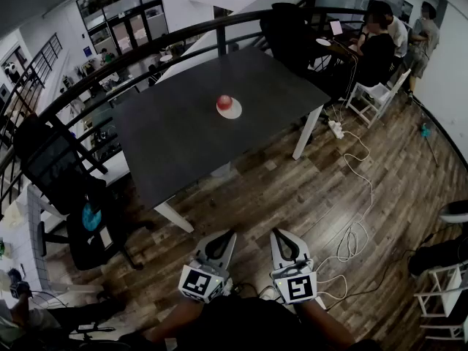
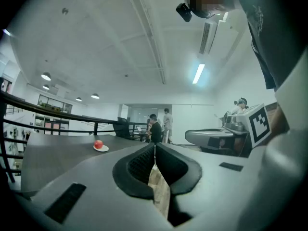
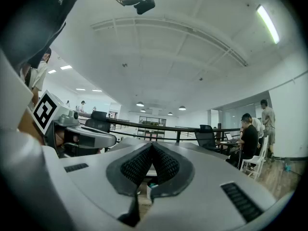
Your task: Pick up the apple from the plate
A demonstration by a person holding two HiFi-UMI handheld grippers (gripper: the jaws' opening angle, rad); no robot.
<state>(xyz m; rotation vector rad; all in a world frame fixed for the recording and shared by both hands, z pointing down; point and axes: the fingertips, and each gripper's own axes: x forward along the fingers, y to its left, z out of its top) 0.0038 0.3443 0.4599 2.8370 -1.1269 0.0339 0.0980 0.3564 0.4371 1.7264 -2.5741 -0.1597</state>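
A red apple (image 1: 224,102) sits on a small white plate (image 1: 234,112) near the middle of a dark grey table (image 1: 183,137). Both grippers are far from it, low over the wooden floor in front of the table. The left gripper (image 1: 227,234) and the right gripper (image 1: 277,233) lie side by side, both shut and empty. The left gripper view has the apple (image 2: 98,144) and plate (image 2: 102,148) far off to the left of its touching jaws (image 2: 154,148). In the right gripper view the jaws (image 3: 152,146) are shut, and the apple is out of sight.
A black office chair (image 1: 62,178) stands left of the table. People sit at a desk (image 1: 376,42) at the back right, beside a white chair (image 1: 371,93). Cables (image 1: 355,174) and a power strip lie on the floor. A curved railing (image 1: 146,46) runs behind the table.
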